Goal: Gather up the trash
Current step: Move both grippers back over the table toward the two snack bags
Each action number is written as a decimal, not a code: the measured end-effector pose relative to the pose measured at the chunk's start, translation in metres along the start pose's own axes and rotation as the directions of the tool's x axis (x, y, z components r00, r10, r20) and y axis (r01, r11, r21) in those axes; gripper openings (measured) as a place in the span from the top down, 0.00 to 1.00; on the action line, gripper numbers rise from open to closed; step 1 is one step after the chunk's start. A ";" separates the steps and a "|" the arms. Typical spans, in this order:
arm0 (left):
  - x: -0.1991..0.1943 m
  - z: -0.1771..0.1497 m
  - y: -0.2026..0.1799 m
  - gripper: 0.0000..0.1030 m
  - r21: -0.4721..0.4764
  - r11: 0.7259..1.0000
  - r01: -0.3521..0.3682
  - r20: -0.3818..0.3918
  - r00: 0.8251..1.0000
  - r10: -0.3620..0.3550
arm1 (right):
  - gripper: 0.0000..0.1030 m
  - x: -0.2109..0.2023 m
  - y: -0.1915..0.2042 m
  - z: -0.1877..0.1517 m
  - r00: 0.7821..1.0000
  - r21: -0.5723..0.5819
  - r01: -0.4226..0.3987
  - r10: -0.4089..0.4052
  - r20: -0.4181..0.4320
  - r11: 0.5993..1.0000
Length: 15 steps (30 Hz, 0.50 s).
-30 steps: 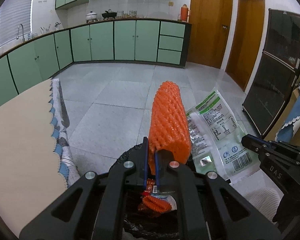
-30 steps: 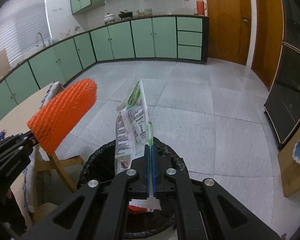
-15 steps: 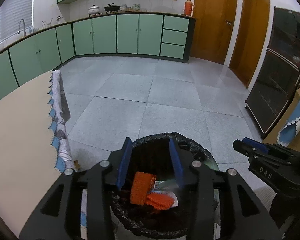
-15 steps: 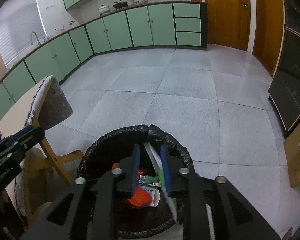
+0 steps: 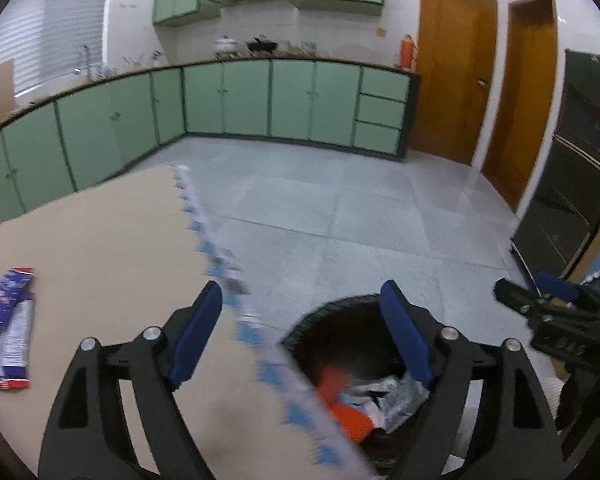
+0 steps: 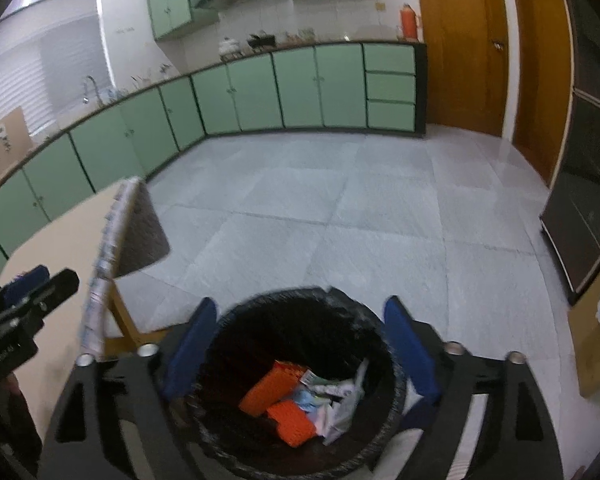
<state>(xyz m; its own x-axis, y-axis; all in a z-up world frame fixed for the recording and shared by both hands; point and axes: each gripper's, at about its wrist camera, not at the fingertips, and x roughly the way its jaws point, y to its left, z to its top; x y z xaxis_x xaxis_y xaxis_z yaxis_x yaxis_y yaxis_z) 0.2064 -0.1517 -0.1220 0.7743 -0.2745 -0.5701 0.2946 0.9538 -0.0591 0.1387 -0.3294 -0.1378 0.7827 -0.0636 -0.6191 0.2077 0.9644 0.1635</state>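
A round bin lined with a black bag (image 6: 260, 312) stands on the floor beside the table; its rim shows in the left wrist view (image 5: 340, 308) too. Inside lie orange foam netting (image 6: 292, 420), another orange piece (image 6: 268, 388) and a clear plastic wrapper (image 6: 340, 404). My right gripper (image 6: 300, 344) hangs over the bin, jaws opening wide, nothing between them. My left gripper (image 5: 302, 332) straddles the table edge and the bin, jaws opening, empty. A blue and red snack wrapper (image 5: 8, 328) lies on the table at the left.
The beige table (image 5: 100, 248) has a blue-trimmed cloth edge (image 5: 220, 260). A wooden chair (image 6: 140, 224) stands by the table. Green cabinets line the far walls, and a dark cabinet (image 5: 572, 200) stands at the right. Grey tiled floor lies beyond the bin.
Both grippers let go: the orange netting and the green-printed plastic bag dropped into the bin. Both sets of jaws spread wide. The left gripper swung left over the table, bringing the snack wrapper into view.
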 end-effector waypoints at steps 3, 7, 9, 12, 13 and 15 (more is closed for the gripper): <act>-0.022 0.000 0.033 0.20 -0.036 0.998 -0.055 0.036 0.998 0.056 | 0.11 -0.011 0.031 0.006 0.998 -0.048 -0.046 0.048 0.038 0.998; -0.049 -0.002 0.077 0.19 -0.073 0.988 -0.138 0.067 0.987 0.143 | 0.11 -0.017 0.073 0.011 0.991 -0.111 -0.114 0.121 0.060 0.987; -0.064 -0.006 0.102 0.19 -0.092 0.977 -0.190 0.077 0.977 0.197 | 0.11 -0.019 0.093 0.010 0.986 -0.138 -0.143 0.153 0.064 0.980; -0.083 -0.011 0.132 0.19 -0.117 0.960 -0.253 0.084 0.961 0.264 | 0.11 -0.019 0.131 0.007 0.974 -0.185 -0.204 0.218 0.059 0.961; -0.090 -0.013 0.146 0.19 -0.132 0.951 -0.279 0.083 0.953 0.291 | 0.11 -0.018 0.145 0.005 0.969 -0.203 -0.224 0.240 0.053 0.953; -0.101 -0.017 0.167 0.19 -0.162 0.936 -0.313 0.078 0.941 0.329 | 0.11 -0.016 0.170 0.002 0.960 -0.237 -0.259 0.276 0.041 0.937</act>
<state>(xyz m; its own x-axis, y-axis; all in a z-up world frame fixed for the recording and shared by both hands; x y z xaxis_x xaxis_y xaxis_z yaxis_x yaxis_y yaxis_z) 0.1676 0.0371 -0.0879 0.8692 0.0456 -0.4924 -0.0575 0.9983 -0.0090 0.1621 -0.1651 -0.0985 0.8330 0.1943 -0.5180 -0.1468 0.9804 0.1316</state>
